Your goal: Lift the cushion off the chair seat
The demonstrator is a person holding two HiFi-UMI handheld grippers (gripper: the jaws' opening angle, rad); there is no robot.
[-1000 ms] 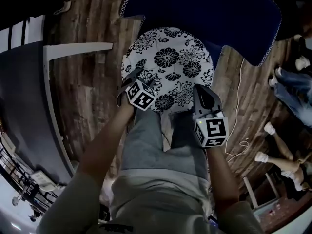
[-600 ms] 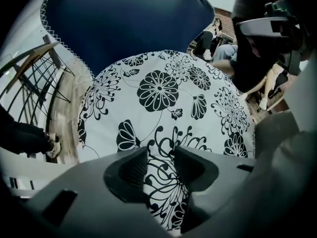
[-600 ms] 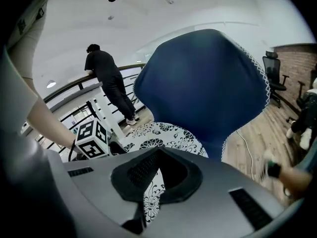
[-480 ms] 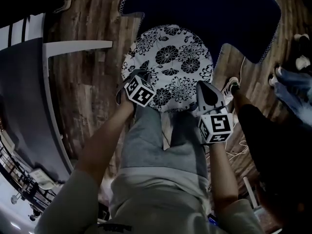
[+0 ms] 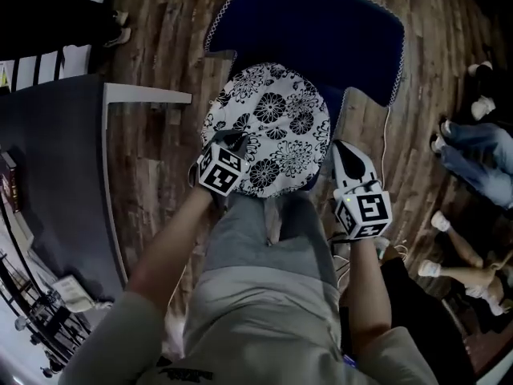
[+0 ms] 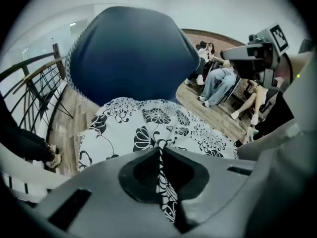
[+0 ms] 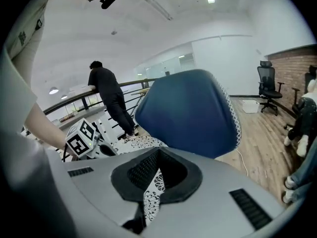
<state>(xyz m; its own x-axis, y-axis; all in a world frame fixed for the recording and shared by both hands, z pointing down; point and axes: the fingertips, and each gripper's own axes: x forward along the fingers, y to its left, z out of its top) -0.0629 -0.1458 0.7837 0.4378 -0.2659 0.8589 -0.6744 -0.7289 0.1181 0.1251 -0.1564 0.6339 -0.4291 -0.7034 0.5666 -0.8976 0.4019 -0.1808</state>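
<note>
The round white cushion (image 5: 272,127) with black flowers hangs tilted over the dark blue chair (image 5: 321,30), its near edge raised. My left gripper (image 5: 228,144) is shut on the cushion's near left rim; in the left gripper view a fold of the flowered cloth (image 6: 161,182) is pinched between the jaws (image 6: 161,150). My right gripper (image 5: 341,155) is shut on the near right rim, with cloth (image 7: 151,202) caught between its jaws (image 7: 158,155). The chair's blue back (image 7: 190,113) rises behind the cushion.
A dark grey desk with a pale edge (image 5: 104,159) stands to the left. Seated people's legs and shoes (image 5: 473,151) are at the right, and a white cable (image 5: 386,151) lies on the wood floor. A person (image 7: 106,95) leans on a railing beyond.
Both grippers have come up with the cushion's near edge in them. The left jaws, open at the rim a second ago, have shut on it.
</note>
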